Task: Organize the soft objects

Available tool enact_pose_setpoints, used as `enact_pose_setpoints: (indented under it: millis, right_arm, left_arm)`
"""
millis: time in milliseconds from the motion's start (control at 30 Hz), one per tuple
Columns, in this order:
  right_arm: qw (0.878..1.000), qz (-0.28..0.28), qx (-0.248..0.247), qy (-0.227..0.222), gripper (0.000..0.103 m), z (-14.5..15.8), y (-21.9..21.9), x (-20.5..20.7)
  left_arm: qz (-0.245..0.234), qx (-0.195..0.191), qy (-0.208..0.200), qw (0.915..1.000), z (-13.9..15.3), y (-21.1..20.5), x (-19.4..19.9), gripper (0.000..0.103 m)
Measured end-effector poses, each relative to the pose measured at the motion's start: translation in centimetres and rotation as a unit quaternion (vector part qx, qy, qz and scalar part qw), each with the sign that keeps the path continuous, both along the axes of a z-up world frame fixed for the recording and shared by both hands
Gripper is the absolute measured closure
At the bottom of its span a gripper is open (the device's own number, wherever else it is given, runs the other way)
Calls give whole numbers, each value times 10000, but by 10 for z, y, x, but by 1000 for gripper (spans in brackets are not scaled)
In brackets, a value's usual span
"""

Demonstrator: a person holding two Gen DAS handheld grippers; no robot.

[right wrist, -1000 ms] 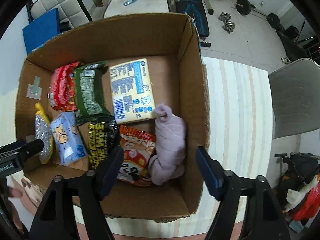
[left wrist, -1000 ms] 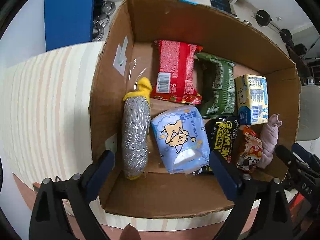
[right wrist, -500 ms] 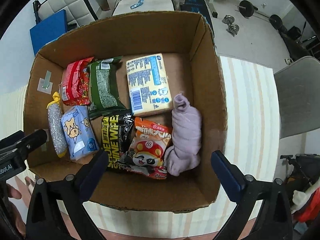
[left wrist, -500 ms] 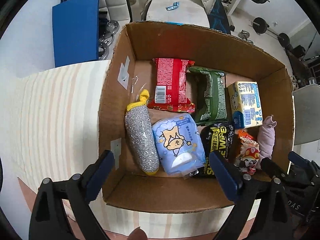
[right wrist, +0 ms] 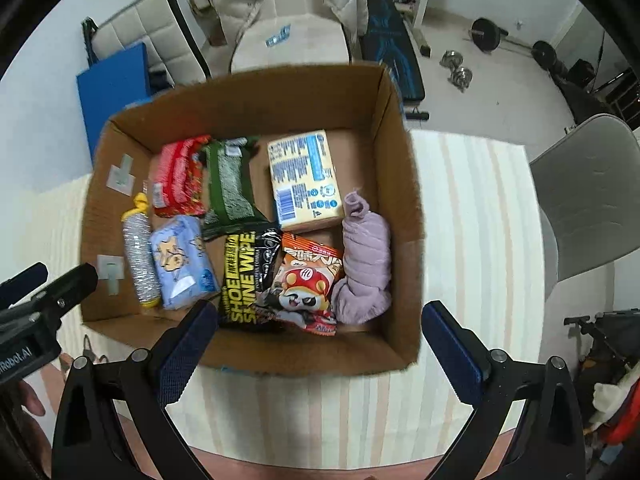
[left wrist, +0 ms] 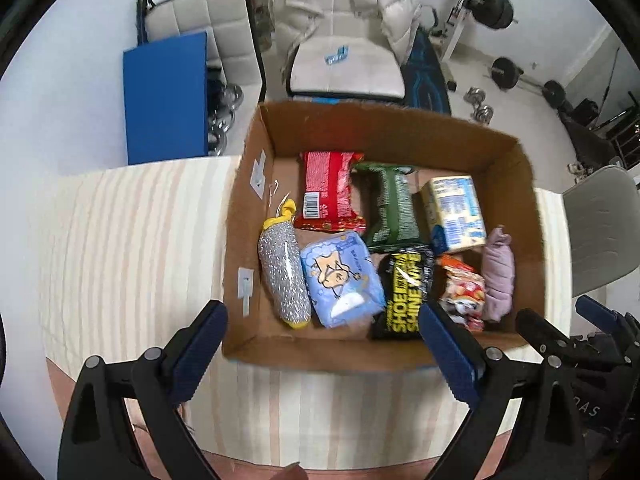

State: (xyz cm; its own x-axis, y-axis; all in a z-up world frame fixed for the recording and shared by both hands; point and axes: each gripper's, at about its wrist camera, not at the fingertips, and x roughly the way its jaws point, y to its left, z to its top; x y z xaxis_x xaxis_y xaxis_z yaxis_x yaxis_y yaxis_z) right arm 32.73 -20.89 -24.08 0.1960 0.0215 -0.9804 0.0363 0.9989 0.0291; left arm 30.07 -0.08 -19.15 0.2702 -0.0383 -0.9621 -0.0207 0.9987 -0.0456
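Observation:
An open cardboard box (left wrist: 532, 216) (right wrist: 404, 184) stands on a striped tablecloth. It holds a silver scourer with a yellow end (left wrist: 284, 272) (right wrist: 138, 256), a light blue tissue pack (left wrist: 340, 280) (right wrist: 180, 264), a red packet (left wrist: 330, 188) (right wrist: 176, 176), a green packet (left wrist: 392, 208) (right wrist: 230, 184), a yellow-blue tissue pack (left wrist: 454, 212) (right wrist: 304, 176), a black shoe wipe pack (left wrist: 404, 296) (right wrist: 244, 276), a panda snack bag (left wrist: 462, 296) (right wrist: 304, 280) and a rolled lilac cloth (left wrist: 498, 276) (right wrist: 366, 264). My left gripper (left wrist: 322, 340) and right gripper (right wrist: 316, 340) are open and empty, above the box's near edge.
The striped tablecloth (left wrist: 120, 240) (right wrist: 480, 220) spreads around the box. Behind the table are a blue panel (left wrist: 166, 92), a chair with a white jacket (left wrist: 344, 40), a grey chair (right wrist: 580, 196) at the right and gym weights (right wrist: 486, 34).
Both grippers have pulled back and up from the box, so it looks smaller and its near wall is in view. The right gripper's jaws have spread wider.

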Motion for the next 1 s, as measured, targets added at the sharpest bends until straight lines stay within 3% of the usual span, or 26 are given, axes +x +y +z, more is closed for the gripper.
enact_pose_setpoints:
  millis: [533,1000]
  right_arm:
    - [9905,240,23,-1355,0,135,-5,-131]
    - [9782,452,285,-2007,0,231,-10,-228]
  left_arm:
    - [3,128,-1063,9942,118,-14,-127,5]
    - [167,149,-1581,9872,188,-11,-193,5]
